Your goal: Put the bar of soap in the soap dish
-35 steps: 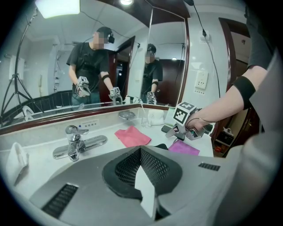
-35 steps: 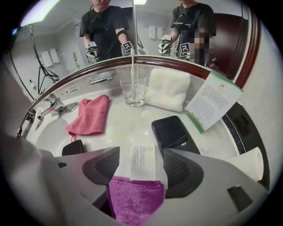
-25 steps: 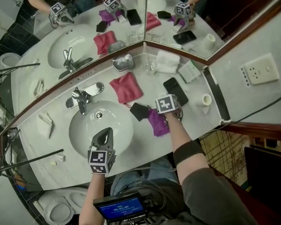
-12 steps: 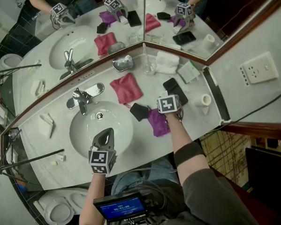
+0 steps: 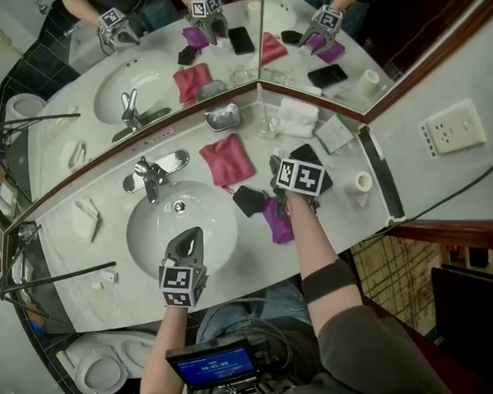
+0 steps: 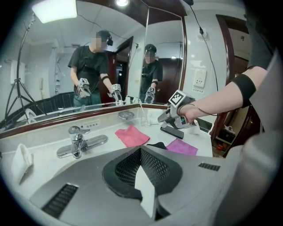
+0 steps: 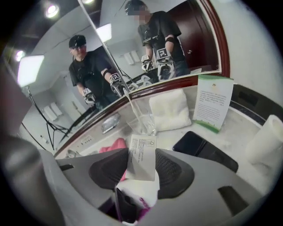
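- The right gripper is hovering over the right part of the counter, near the black phone and the purple cloth.
- Its jaws are standing partly open and pressing from both sides on the bar of soap, a white wrapped packet with small print on its face; the soap is being held off the counter, well apart from the dish.
- The soap dish, a shiny metal one, is sitting at the counter's back edge against the mirror, with nothing visible in it.
- A pink cloth is lying just in front of the dish, between it and the sink basin.
- A clear glass is standing to the right of the dish at the back edge, and a folded white towel and an upright printed card are sitting further right.
- The left gripper is hanging over the front of the sink basin, pointing toward the faucet; its jaws are pressing fully together with nothing between them.
- A small black item is lying beside the purple cloth, toward the basin.
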Action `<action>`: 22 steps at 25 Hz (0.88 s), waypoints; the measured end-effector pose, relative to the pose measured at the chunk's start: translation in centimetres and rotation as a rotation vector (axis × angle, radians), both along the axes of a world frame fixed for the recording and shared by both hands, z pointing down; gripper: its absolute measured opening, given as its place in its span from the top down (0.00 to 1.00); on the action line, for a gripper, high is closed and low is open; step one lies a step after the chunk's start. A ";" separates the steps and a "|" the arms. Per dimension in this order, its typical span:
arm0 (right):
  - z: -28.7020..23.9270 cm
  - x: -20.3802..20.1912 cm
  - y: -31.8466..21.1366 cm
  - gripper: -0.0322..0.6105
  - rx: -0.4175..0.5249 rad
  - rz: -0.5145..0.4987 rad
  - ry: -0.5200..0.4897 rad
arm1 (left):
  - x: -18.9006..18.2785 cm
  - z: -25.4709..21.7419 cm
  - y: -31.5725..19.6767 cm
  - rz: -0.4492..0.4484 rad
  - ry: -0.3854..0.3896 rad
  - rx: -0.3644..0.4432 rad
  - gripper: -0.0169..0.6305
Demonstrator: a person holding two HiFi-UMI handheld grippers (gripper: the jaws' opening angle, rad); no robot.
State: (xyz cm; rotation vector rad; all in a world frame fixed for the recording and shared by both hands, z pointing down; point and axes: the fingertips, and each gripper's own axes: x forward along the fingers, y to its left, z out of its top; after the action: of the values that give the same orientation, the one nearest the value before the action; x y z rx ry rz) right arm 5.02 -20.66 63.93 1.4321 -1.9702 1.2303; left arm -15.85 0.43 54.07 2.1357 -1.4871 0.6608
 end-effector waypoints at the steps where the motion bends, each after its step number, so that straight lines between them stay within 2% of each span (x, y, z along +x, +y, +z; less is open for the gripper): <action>1: -0.8 -0.8 -0.4 0.63 0.012 0.021 -0.049 | -0.1 -0.1 0.0 -0.005 -0.001 0.003 0.97; 8: -6.0 -6.3 -2.9 0.63 0.088 0.140 -0.333 | -1.2 -1.0 0.0 -0.026 -0.012 0.024 0.97; 14: -7.8 -11.4 -6.7 0.63 0.094 0.221 -0.527 | -2.8 -1.9 -0.9 -0.056 -0.031 0.048 0.97; 18: -7.0 -13.8 -9.7 0.63 0.070 0.316 -0.624 | -4.2 -2.2 -1.7 -0.085 -0.041 0.063 0.97; 22: -5.5 -15.3 -11.6 0.63 0.057 0.367 -0.648 | -5.2 -2.1 -2.0 -0.118 -0.040 0.068 0.97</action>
State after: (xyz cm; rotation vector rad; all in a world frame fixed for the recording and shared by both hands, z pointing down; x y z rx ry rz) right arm -10.31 -32.30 58.46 1.6116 -2.2009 2.0205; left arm -21.06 -1.55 51.99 2.0765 -1.6647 0.6226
